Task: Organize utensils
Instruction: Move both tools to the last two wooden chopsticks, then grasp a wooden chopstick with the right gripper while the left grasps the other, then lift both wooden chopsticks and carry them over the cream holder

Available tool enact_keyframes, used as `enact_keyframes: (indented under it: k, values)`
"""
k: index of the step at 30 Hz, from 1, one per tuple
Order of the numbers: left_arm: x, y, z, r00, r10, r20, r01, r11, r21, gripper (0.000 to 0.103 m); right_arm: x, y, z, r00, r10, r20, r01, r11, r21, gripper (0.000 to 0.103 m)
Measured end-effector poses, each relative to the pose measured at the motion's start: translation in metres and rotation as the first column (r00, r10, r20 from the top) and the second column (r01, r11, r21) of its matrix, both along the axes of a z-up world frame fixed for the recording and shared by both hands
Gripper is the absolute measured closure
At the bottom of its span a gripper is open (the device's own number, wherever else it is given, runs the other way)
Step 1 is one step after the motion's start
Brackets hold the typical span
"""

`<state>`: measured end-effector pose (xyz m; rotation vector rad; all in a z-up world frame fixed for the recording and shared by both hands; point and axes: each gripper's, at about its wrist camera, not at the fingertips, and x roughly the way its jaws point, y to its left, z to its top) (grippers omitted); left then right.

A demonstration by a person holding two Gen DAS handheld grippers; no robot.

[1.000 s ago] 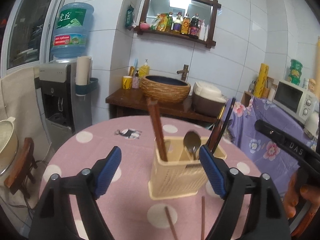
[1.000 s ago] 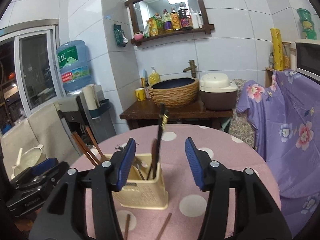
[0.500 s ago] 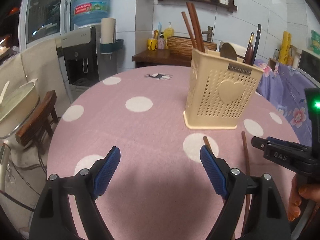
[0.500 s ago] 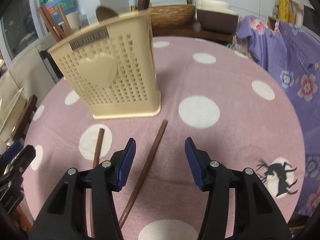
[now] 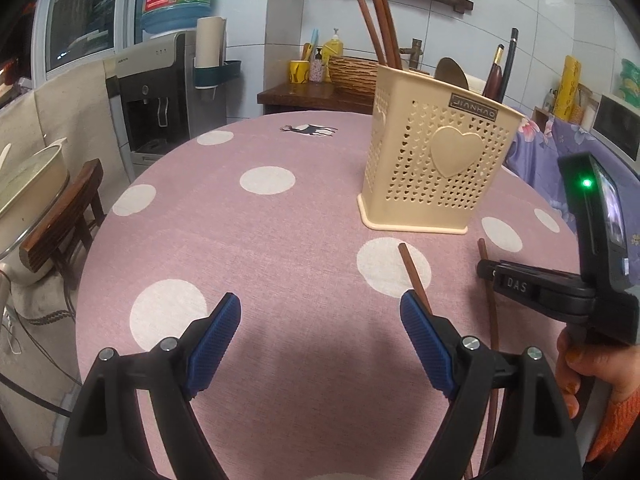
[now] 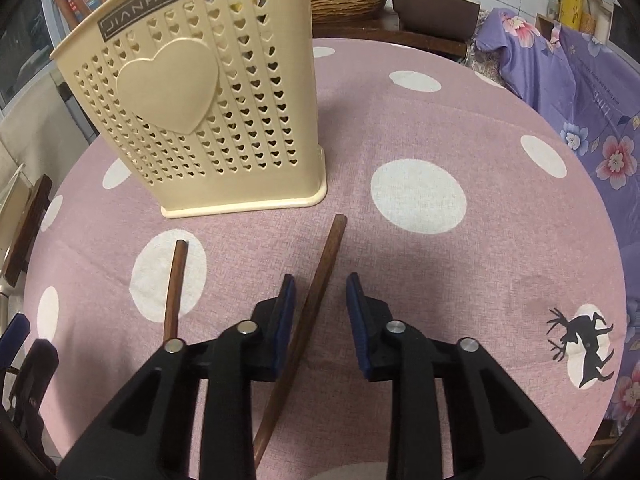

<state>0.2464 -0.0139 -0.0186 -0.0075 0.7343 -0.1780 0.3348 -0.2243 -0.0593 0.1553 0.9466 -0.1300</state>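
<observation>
table [image 6: 500, 152]: round, pink cloth with white dots; fills most of both views. Both cameras now look down at it from close up; a second ago they looked across the room from higher.
utensil holder [image 6: 192, 96]: cream, heart-perforated, upright in upper left of right wrist view, upper right of left wrist view; already holds chopsticks, a spoon and dark handles. A second ago it sat below and between the jaws, now it stands past the fingertips.
left gripper [image 5: 320, 332]: jaws wide apart, nothing between them, lower centre of its view over bare cloth; same spread as a second ago.
right gripper [image 6: 318, 312]: jaws closing, much narrower than half a second ago; right chopstick runs between the pads, near the left pad, gap on the right side, not clamped yet.
right chopstick [image 6: 320, 280]: brown, flat on cloth, tip pointing up-frame at holder's base corner, near it but apart.
left chopstick [image 6: 176, 280]: brown, flat on cloth, centre left of right wrist view, beside the other, apart from it; in left wrist view its lower part hides behind the left gripper's right finger.
meaning: judged as pickup step begun on right chopstick; both loose sticks still out of holder.
edges: table rim curves near the frame bottom, behind the grippers; chopstick tails run toward it.
open room: bare cloth right of holder and ahead of left gripper; holder wall stands close ahead of the right jaws.
</observation>
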Motion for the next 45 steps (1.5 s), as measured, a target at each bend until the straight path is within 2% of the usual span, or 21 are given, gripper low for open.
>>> enact_keyframes:
  k: [3, 11, 17, 21, 25, 35, 45]
  values:
    - [-0.001, -0.007, -0.001, 1.000, -0.024, 0.000, 0.024, 1.000, 0.011, 0.022, 0.000, -0.001, 0.000, 1.000, 0.006, 0.005, -0.006, 1.000, 0.012, 0.091]
    - [0.006, -0.031, -0.007, 0.993, -0.108, -0.042, 0.109, 0.994, 0.023, 0.023, -0.005, -0.014, 0.001, 0.999, 0.033, 0.007, -0.033, 0.998, 0.046, 0.095]
    - [0.018, -0.052, -0.015, 0.980, -0.166, -0.108, 0.168, 0.986, 0.015, 0.035, -0.021, -0.035, 0.004, 1.000, 0.008, 0.025, -0.009, 0.999, 0.039, 0.095]
    - [0.030, -0.076, -0.023, 0.970, -0.200, -0.139, 0.207, 0.977, 0.042, 0.046, -0.030, -0.045, 0.004, 0.999, -0.013, 0.037, 0.011, 0.999, 0.041, 0.095]
    - [0.042, -0.085, -0.031, 0.971, -0.177, -0.160, 0.188, 0.980, 0.059, 0.058, -0.035, -0.049, 0.003, 0.999, -0.020, 0.041, 0.018, 0.999, 0.046, 0.095]
    - [0.054, -0.089, -0.035, 0.980, -0.131, -0.147, 0.144, 0.986, 0.086, 0.069, -0.041, -0.045, 0.003, 0.998, -0.019, 0.052, 0.017, 0.999, 0.052, 0.095]
    - [0.060, -0.090, -0.034, 0.981, -0.126, -0.145, 0.140, 0.986, 0.089, 0.093, -0.042, -0.042, 0.003, 0.999, -0.018, 0.050, 0.016, 0.998, 0.053, 0.095]
